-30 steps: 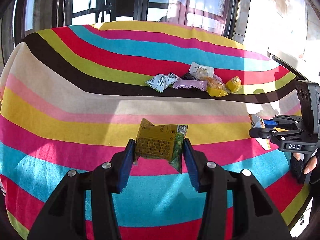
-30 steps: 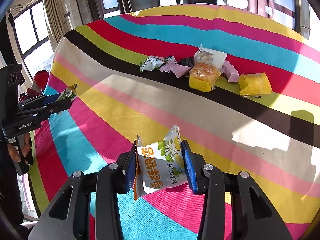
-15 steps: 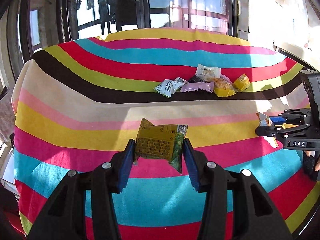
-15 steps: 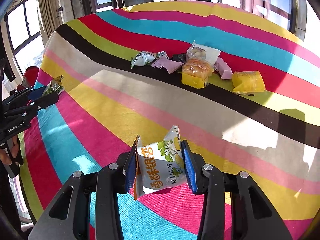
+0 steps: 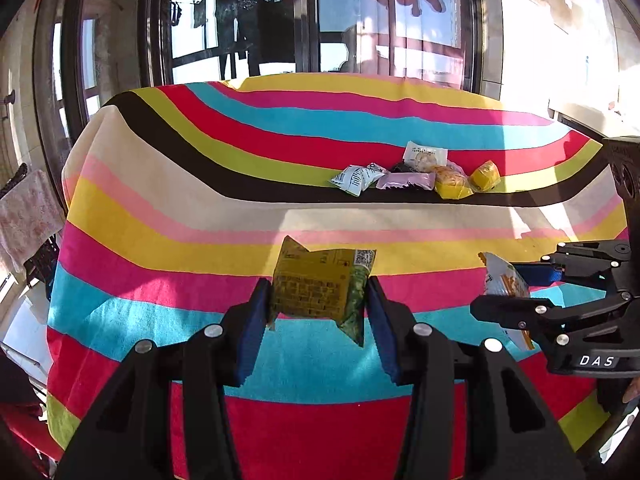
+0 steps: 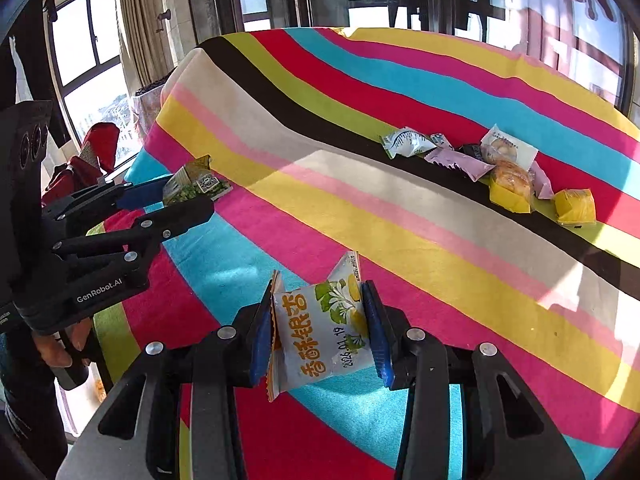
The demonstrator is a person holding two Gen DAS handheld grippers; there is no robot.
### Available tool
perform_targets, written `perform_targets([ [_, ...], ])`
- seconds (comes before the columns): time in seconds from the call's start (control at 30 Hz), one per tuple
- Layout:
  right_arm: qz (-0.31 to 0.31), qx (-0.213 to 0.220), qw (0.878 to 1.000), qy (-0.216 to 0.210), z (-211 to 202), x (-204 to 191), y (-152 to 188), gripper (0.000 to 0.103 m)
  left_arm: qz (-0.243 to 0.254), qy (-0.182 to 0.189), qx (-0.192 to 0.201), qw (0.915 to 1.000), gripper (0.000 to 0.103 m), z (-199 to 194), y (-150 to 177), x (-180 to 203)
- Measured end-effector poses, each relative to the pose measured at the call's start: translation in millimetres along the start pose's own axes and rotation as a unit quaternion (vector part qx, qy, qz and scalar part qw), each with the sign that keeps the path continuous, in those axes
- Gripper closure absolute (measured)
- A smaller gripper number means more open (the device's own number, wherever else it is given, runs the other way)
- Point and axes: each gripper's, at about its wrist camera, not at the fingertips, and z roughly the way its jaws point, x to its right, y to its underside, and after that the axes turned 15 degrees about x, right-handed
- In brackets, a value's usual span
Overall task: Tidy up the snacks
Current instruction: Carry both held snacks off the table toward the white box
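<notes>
On the left, the left gripper (image 5: 318, 314) has its blue-padded jaws closed on a crinkled olive-yellow and green snack packet (image 5: 320, 288), which sits squarely between the two pads, its top corners poking up past the tips, held above the desk covered in a bright striped cloth (image 5: 160, 216). To the right, the right gripper (image 6: 318, 330) has its jaws clamped on a white plastic snack packet printed with orange characters and green leaves (image 6: 320, 332), pinched at both side edges, its sealed ends sticking out above and below the pads. Farther back and to the right on the desk lies a row of small wrapped snacks (image 5: 416, 178) along the black stripe: white-green, pale pink, white and yellow wrappers touching one another, well apart from both grippers.
</notes>
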Motion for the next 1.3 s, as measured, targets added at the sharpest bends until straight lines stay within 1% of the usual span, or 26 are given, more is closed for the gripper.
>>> perform_targets([
  [0.17,-0.031,-0.003,0.999,-0.027,1,-40,2,0.062,0.008,-0.012,-0.001,0.9999,0.055,-24,11,-10],
  [0.27,-0.041,-0.002,0.998,-0.041,-1,-57,0,0.062,0.01,-0.017,0.0,0.9998,0.055,-36,15,-17],
  [0.57,-0.065,-0.004,0.995,-0.073,1,-92,-3,0.062,-0.004,-0.034,-0.003,0.9994,0.055,-62,28,-42],
  [0.87,-0.089,-0.01,0.99,-0.109,5,-134,4,0.062,-0.023,-0.057,0.002,0.9981,0.055,-96,41,-69],
  [0.97,-0.1,-0.012,0.987,-0.123,5,-151,7,0.062,-0.036,-0.074,0.004,0.9966,0.055,-112,46,-86],
  [1.13,-0.124,-0.023,0.98,-0.155,6,-183,14,0.062,-0.052,-0.12,0.003,0.9914,0.055,-138,55,-119],
  [1.3,-0.168,-0.042,0.964,-0.203,8,-231,32,0.062,-0.073,-0.152,-0.011,0.9856,0.055,-166,73,-147],
])
